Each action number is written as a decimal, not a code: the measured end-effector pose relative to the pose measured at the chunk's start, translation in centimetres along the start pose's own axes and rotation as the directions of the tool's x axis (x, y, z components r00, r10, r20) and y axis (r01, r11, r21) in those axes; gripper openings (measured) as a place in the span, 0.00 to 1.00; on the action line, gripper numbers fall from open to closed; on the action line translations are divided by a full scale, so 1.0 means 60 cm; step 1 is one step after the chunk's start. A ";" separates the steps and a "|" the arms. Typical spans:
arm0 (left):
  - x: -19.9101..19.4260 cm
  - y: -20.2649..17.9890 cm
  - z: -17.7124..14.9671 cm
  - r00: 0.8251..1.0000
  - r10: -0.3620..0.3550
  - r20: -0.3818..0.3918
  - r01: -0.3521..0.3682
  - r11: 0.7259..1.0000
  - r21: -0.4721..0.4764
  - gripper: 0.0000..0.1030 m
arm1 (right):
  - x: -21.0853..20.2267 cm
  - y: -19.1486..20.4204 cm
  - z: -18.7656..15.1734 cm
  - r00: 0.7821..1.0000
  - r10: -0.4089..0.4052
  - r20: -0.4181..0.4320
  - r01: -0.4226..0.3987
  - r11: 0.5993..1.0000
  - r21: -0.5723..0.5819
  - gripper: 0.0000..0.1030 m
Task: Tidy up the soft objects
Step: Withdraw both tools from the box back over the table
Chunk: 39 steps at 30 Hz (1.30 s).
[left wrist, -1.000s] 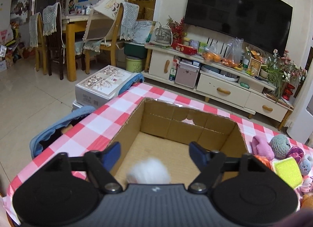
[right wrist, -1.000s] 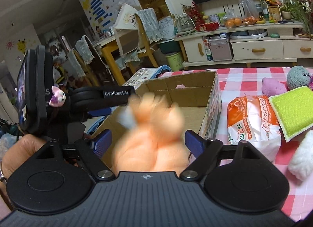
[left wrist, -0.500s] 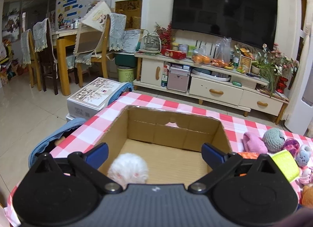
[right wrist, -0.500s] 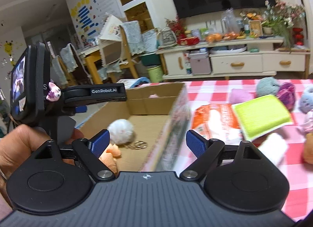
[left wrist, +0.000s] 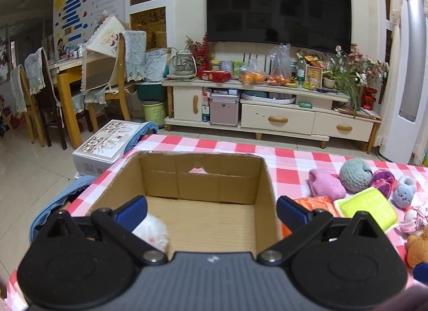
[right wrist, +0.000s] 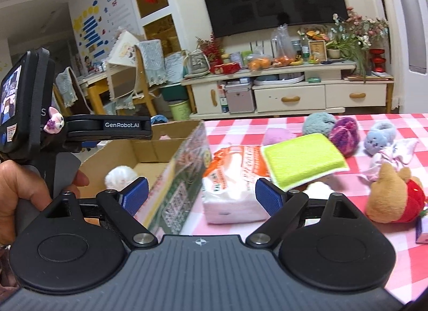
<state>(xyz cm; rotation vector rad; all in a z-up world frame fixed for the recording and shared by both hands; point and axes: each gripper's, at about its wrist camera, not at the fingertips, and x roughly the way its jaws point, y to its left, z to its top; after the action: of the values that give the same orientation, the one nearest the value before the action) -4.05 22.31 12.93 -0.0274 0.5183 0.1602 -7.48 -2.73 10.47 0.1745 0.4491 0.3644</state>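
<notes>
An open cardboard box (left wrist: 263,185) (right wrist: 184,166) stands on the pink checked tablecloth. A white fluffy ball (left wrist: 152,233) (right wrist: 119,177) lies inside it at the near left. My left gripper (left wrist: 211,210) is open and empty above the box's near edge. My right gripper (right wrist: 202,196) is open and empty, over the box's right wall and a tissue pack (right wrist: 232,182). A lime sponge (right wrist: 302,159) (left wrist: 366,208) rests on the pack. A brown bear in red (right wrist: 393,196) sits at the right.
More soft things lie to the right: a pink slipper (left wrist: 325,186), a grey-green yarn ball (left wrist: 354,174) (right wrist: 318,123), a purple ball (right wrist: 345,131), a blue plush (right wrist: 379,138). A TV stand (left wrist: 267,113) is beyond the table. The table edge is at the left.
The orange plush that the right gripper held dropped into the box and is now out of sight. The right gripper swung right toward the tissue pack. The left gripper opened wider and drew back.
</notes>
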 end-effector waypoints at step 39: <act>-0.036 -0.213 -0.042 0.955 -0.297 0.006 0.286 0.923 0.257 0.99 | -0.019 -0.086 -0.031 0.961 -0.277 -0.002 0.275 0.955 0.111 1.00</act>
<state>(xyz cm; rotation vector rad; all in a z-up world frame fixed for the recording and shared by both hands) -5.10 9.19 11.63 0.1490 0.4809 -0.1987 -7.72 -7.75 8.02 0.2183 0.4740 0.0635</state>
